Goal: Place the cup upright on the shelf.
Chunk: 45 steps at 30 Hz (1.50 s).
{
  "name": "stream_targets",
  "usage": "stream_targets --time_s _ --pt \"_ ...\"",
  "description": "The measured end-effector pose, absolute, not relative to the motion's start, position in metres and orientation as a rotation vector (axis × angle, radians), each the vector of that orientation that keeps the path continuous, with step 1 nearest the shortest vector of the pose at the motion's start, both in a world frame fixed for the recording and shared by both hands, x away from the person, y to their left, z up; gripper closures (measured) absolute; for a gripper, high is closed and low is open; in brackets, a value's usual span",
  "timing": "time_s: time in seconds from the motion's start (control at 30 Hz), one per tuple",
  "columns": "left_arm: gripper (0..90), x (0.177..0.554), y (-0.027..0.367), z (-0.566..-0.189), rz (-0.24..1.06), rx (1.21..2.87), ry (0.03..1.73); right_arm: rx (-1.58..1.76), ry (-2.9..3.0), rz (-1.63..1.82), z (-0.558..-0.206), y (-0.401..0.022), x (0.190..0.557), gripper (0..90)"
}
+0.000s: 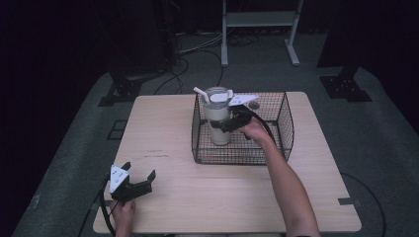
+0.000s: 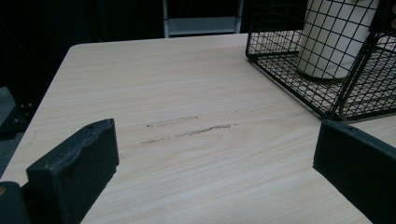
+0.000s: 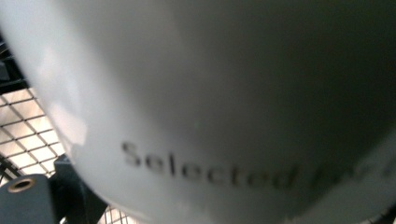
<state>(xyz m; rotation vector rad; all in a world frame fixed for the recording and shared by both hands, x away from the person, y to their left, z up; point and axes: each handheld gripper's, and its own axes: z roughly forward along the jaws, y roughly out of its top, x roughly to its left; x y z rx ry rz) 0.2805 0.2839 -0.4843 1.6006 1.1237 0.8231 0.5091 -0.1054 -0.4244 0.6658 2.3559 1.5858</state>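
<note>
1. a black wire basket [image 1: 281, 129] sits on the far half of a light wooden table [image 1: 188, 197].
2. a white tumbler [image 1: 218, 118] with a clear lid and a white straw [image 1: 201, 93] stands upright inside it.
3. the right gripper [image 1: 223, 125] is closed around the tumbler's side.
4. the left gripper [image 1: 140, 171] rests near the table's front left corner, jaws apart.

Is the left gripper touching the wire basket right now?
Apart. In the high view the left gripper sits near the table's front corner, with bare wood between it and the basket.
</note>
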Motion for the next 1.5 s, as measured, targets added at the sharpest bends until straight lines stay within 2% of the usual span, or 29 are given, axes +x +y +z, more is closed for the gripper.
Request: stream_targets --time_s 1.5 --pt "0.0 0.282 0.283 -0.484 0.833 1.611 1.126 0.622 2.375 1.528 -0.423 -0.126 0.497 7.0"
